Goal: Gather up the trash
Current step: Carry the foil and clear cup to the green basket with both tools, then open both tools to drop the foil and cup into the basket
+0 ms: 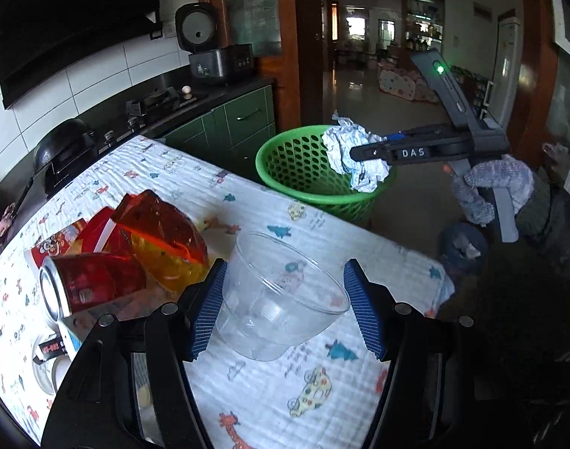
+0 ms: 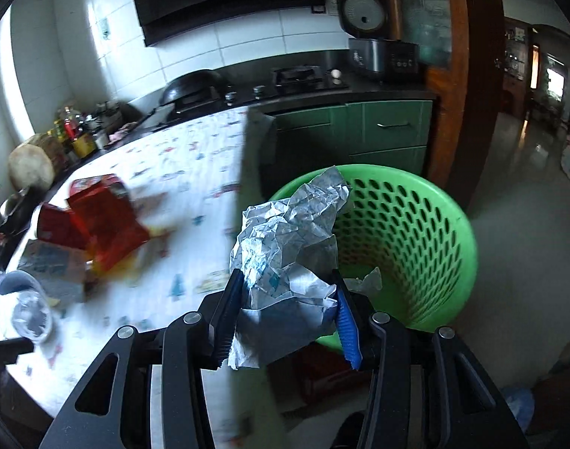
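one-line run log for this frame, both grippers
left gripper: shut on clear plastic cup | right gripper: shut on crumpled paper, over green basket | table: red can, snack bags

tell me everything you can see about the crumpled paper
The crumpled paper is a white wad, creased all over, with faint blue-green print. The right claw pinches its lower part between two blue ribbed pads, and a loose edge hangs below. It is held in the air at the near rim of the green perforated basket.

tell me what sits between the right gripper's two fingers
A crumpled white paper wad is pinched between the right gripper's fingers, hanging over the green perforated plastic basket; the right wrist view shows it.
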Available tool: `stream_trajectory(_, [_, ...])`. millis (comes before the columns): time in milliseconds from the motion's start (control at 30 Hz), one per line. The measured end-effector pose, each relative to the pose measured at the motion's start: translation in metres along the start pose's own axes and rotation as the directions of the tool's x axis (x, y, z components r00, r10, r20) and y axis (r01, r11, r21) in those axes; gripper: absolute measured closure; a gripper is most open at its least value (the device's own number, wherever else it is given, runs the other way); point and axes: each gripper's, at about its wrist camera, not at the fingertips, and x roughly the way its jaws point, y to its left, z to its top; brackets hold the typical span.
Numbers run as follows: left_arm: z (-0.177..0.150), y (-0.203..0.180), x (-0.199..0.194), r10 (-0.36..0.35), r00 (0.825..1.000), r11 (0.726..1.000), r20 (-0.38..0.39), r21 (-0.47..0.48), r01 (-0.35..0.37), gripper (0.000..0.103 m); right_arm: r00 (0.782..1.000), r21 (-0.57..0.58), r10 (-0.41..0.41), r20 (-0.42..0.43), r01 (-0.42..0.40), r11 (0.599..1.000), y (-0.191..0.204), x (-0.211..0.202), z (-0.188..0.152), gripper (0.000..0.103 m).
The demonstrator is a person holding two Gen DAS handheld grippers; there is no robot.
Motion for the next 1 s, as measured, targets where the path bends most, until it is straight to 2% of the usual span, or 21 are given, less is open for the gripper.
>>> stream_trajectory(167, [0.035,-0.003,0.024,0.003,1.0,0.999,0.021,-0.033,-0.002,0.04,0.999,0.043,-0.045,-0.017,0.045,0.998,-0.045,0.032,0.013,0.058])
stream_trajectory(233, [0.051,-0.005,0.035,-0.009,1.0,0.999,0.023,-0.045,0.01,0.04,0.998,0.056,-0.058,-0.018,0.059,0.997,-0.061,0.04,0.015,0.051])
stream_trajectory(400, [0.085,-0.011,0.065,-0.007,1.0,0.999,0.012,-0.041,0.008,0.04,0.997,0.093,-0.073,-0.007,0.073,0.993,-0.085,0.048,0.017,0.043])
stream_trajectory(467, [0.096,-0.014,0.078,-0.001,1.0,0.999,0.007,-0.033,0.001,0.04,0.997,0.103,-0.082,0.003,0.082,0.991,-0.094,0.046,0.016,0.041])
stream_trajectory(733, [0.135,-0.024,0.143,-0.062,0.996,0.996,-0.062,-0.061,0.058,0.04,0.994,0.122,-0.086,0.06,0.078,0.989,-0.111,0.016,0.003,0.026])
stream_trajectory(1000, [0.145,-0.036,0.198,-0.08,0.987,0.992,-0.142,-0.104,0.065,0.038,0.991,0.133,-0.086,0.098,0.073,0.988,-0.12,-0.01,-0.012,0.021])
